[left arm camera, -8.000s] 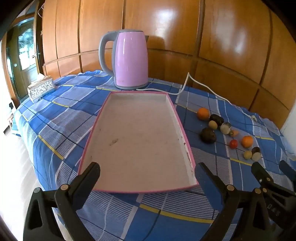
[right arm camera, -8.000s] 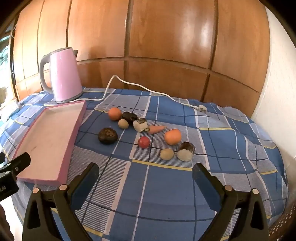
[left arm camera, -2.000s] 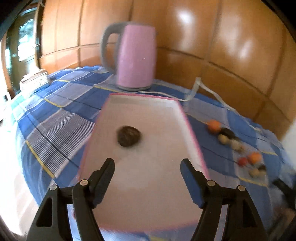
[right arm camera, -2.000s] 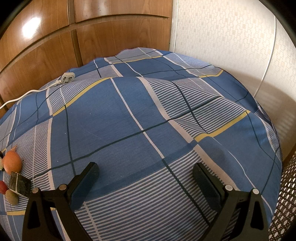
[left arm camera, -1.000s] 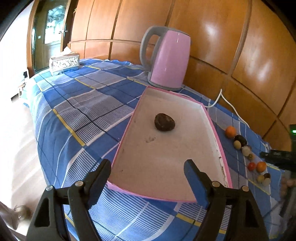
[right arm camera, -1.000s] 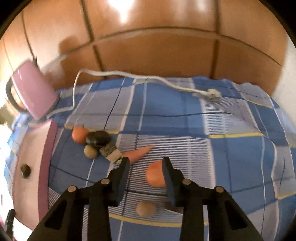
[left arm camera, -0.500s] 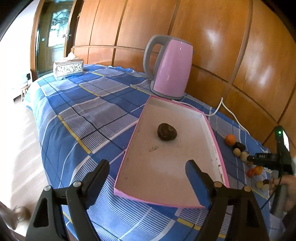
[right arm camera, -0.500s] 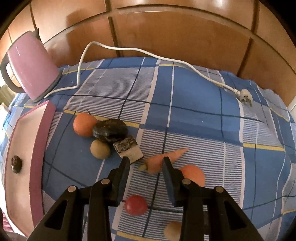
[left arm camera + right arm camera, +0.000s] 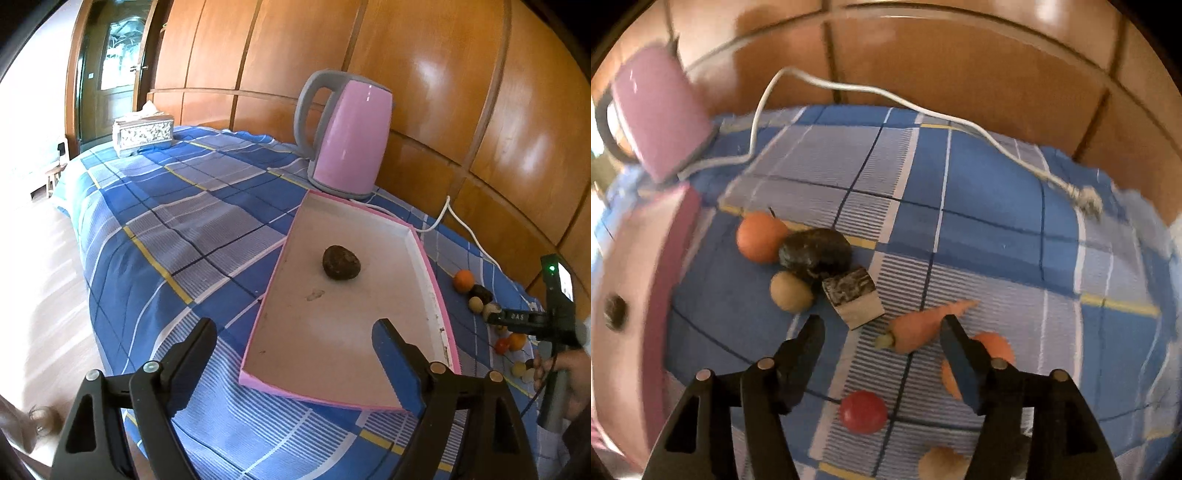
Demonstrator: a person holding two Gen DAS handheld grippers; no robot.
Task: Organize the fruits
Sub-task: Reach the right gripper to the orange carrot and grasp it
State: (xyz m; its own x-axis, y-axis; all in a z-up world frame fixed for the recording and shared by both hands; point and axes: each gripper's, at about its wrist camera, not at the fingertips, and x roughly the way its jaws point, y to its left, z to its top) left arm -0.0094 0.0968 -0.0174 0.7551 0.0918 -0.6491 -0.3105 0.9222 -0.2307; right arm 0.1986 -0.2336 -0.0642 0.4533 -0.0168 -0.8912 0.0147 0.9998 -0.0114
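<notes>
A pink-rimmed tray [image 9: 430, 273] holds one dark brown fruit [image 9: 341, 263]. My left gripper [image 9: 295, 332] hovers open over the tray's near end with nothing between its fingers. In the right wrist view my right gripper [image 9: 882, 325] points down over the loose fruits, its jaws opening and touching nothing. Just beyond its tips lie a dark-skinned white cube piece [image 9: 853, 297] and a carrot [image 9: 923, 325]. Around them are an orange [image 9: 761, 236], a dark oval fruit [image 9: 814, 253], a beige ball [image 9: 790, 291], a red tomato [image 9: 863, 411] and a second orange [image 9: 993, 350].
A pink kettle [image 9: 349, 134] stands behind the tray, and its white cord [image 9: 886, 98] runs along the wooden wall. A tissue box [image 9: 143, 129] sits at the far left of the blue checked cloth [image 9: 177, 229]. A person's hand [image 9: 569, 373] holds the right gripper's handle.
The right gripper's jaws have spread from nearly shut to wide apart, and it has come lower and closer over the fruits. The left gripper has hardly moved.
</notes>
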